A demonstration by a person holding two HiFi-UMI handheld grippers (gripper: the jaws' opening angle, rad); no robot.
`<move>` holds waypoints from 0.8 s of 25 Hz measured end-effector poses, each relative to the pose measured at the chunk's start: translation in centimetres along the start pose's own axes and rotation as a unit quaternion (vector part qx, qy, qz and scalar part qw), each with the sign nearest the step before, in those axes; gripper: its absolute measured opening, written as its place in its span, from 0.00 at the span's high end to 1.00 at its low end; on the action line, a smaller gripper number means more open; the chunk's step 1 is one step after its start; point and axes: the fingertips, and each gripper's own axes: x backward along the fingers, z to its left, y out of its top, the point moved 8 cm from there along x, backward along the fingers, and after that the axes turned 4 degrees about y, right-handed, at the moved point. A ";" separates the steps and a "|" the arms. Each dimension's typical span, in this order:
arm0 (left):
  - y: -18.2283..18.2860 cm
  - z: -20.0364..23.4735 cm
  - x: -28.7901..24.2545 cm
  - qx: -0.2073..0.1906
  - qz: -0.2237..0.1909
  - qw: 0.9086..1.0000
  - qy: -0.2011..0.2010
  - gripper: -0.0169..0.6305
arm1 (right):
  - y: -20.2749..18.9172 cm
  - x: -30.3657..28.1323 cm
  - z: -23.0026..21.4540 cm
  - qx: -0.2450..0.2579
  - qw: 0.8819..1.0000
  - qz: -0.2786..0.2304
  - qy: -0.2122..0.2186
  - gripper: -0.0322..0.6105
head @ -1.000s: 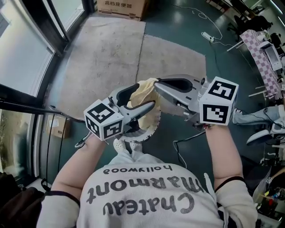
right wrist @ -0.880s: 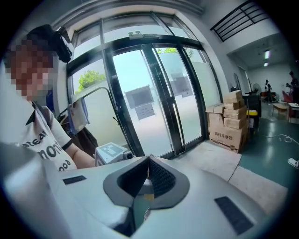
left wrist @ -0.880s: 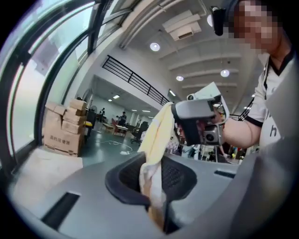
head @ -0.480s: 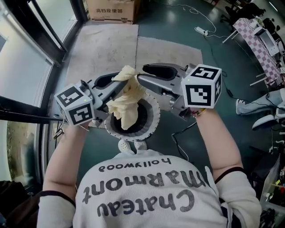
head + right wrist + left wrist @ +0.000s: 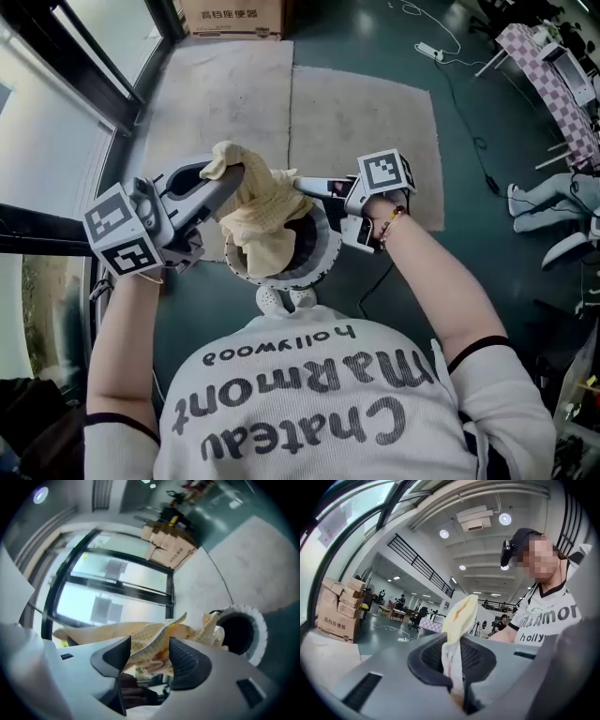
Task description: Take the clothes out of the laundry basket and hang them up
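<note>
A pale yellow garment (image 5: 258,211) hangs over the round white laundry basket (image 5: 322,255), its lower end still inside. My left gripper (image 5: 228,172) is shut on the garment's top edge; in the left gripper view the cloth (image 5: 459,616) stands up pinched between the closed jaws (image 5: 457,679). My right gripper (image 5: 302,184) reaches in from the right at the garment's side. Its jaws are opening. A fold of the cloth (image 5: 152,644) still lies loosely in the gap of the right gripper (image 5: 147,660), and the basket (image 5: 255,630) sits beyond it.
Two beige mats (image 5: 356,131) cover the dark floor ahead. A cardboard box (image 5: 246,13) stands at the far edge, a black window frame (image 5: 70,70) runs along the left, and a power strip with cable (image 5: 433,51) lies far right. Someone's legs (image 5: 562,192) are at the right.
The left gripper closed on the garment and drew it up and left out of the basket. The right gripper, earlier shut on the cloth, has opened.
</note>
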 end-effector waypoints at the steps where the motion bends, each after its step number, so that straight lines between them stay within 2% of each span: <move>1: 0.0 -0.1 0.0 0.003 0.001 1.000 -0.008 0.93 | 0.1 -0.6 -0.5 -0.041 0.999 -0.014 0.018 0.53; 3: 0.1 -0.3 0.0 0.009 0.007 1.000 -0.025 0.93 | 0.9 -1.4 -1.1 -0.062 0.997 -0.037 0.028 0.54; 4: 0.0 -0.3 0.0 0.011 0.010 0.999 -0.031 0.93 | 1.4 -1.7 -1.1 -0.051 0.998 -0.041 0.019 0.60; 5: -0.1 -0.2 0.0 0.014 0.013 0.999 -0.034 0.93 | 1.9 -2.0 -0.8 -0.027 0.999 -0.039 0.001 0.78; 6: -0.4 -0.2 0.0 0.016 0.016 0.999 -0.033 0.93 | 2.3 -2.1 -0.2 0.013 0.999 -0.032 -0.020 0.89; 8: -2.0 -0.1 0.4 0.025 0.022 0.999 -0.021 0.93 | 2.8 -2.1 1.6 0.132 0.990 -0.003 -0.058 0.89; 10: -4.7 -0.1 0.6 0.040 0.041 0.998 0.002 0.93 | 3.0 -1.7 4.0 0.254 0.964 0.034 -0.071 0.89; 11: -6.1 0.0 0.6 0.053 0.057 0.997 0.012 0.92 | 3.1 -1.4 5.5 0.305 0.949 0.050 -0.065 0.89; 12: -7.3 0.3 0.4 0.069 0.076 0.995 0.019 0.83 | 3.2 -1.1 7.1 0.350 0.933 0.066 -0.050 0.89; 13: -8.3 0.6 0.2 0.083 0.093 0.992 0.022 0.61 | 3.3 -0.8 8.8 0.389 0.917 0.081 -0.032 0.89; 14: -9.1 0.8 -0.1 0.092 0.106 0.990 0.022 0.51 | 3.4 -0.4 10.4 0.427 0.899 0.097 -0.015 0.89; 17: -10.7 0.9 -0.7 0.080 0.127 0.989 0.017 0.44 | 2.5 1.5 14.2 0.523 0.840 0.143 0.025 0.90; 20: -10.8 1.2 -0.5 0.058 0.136 0.989 0.019 0.43 | 0.9 3.7 17.7 0.565 0.801 0.170 0.100 0.90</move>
